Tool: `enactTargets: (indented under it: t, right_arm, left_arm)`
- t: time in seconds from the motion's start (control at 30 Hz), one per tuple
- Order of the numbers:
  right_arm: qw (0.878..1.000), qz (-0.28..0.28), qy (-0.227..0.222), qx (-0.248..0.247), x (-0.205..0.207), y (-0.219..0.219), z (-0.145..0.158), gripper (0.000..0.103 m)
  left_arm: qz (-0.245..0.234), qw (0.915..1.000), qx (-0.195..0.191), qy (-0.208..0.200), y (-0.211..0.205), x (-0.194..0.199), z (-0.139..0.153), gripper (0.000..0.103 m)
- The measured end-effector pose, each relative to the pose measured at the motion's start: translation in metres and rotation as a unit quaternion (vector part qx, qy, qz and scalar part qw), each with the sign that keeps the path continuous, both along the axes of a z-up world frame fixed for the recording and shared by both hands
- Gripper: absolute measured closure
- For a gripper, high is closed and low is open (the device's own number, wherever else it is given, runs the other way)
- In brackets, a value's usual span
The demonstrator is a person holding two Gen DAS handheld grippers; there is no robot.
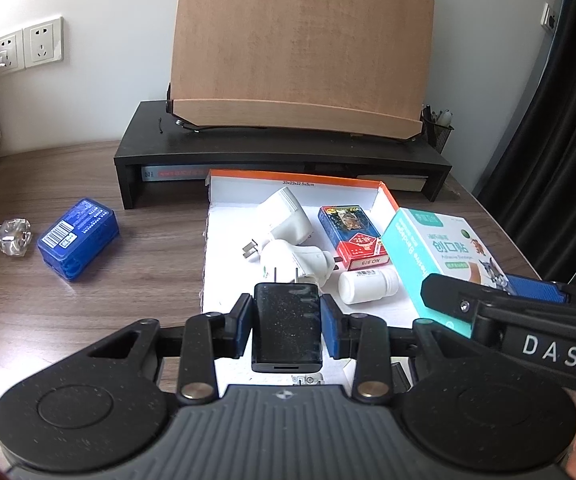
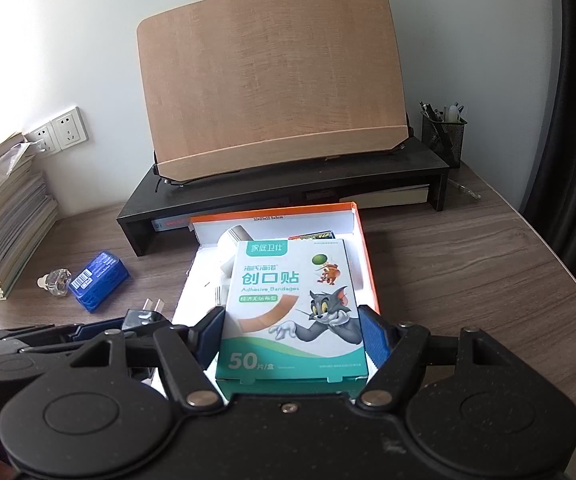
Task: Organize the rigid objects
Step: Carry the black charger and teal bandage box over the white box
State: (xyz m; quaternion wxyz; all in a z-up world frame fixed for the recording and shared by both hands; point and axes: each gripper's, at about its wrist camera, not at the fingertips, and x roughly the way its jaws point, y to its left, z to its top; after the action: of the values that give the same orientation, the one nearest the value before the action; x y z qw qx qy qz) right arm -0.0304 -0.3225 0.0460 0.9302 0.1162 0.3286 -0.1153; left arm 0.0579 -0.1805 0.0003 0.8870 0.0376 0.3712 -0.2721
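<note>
Two charger prongs pointing forward

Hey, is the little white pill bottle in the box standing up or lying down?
Lying down. The white pill bottle rests on its side on the floor of the orange-edged box, beside the playing card pack.

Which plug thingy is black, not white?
The black charger pinched in the left gripper, prongs pointing away. The two other plugs, the upper white plug and lower white plug, lie in the cardboard tray.
</note>
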Motion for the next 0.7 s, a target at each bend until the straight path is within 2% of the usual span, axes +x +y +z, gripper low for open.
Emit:
enactTargets:
  t: [0.7]
  right_arm:
    - [1.000,-0.003,0.005,0.009,0.023,-0.015,-0.006,0.019]
  left_arm:
    - [-0.006,0.9999,0.006,0.012,-0.009,0.016,-0.009,0.067]
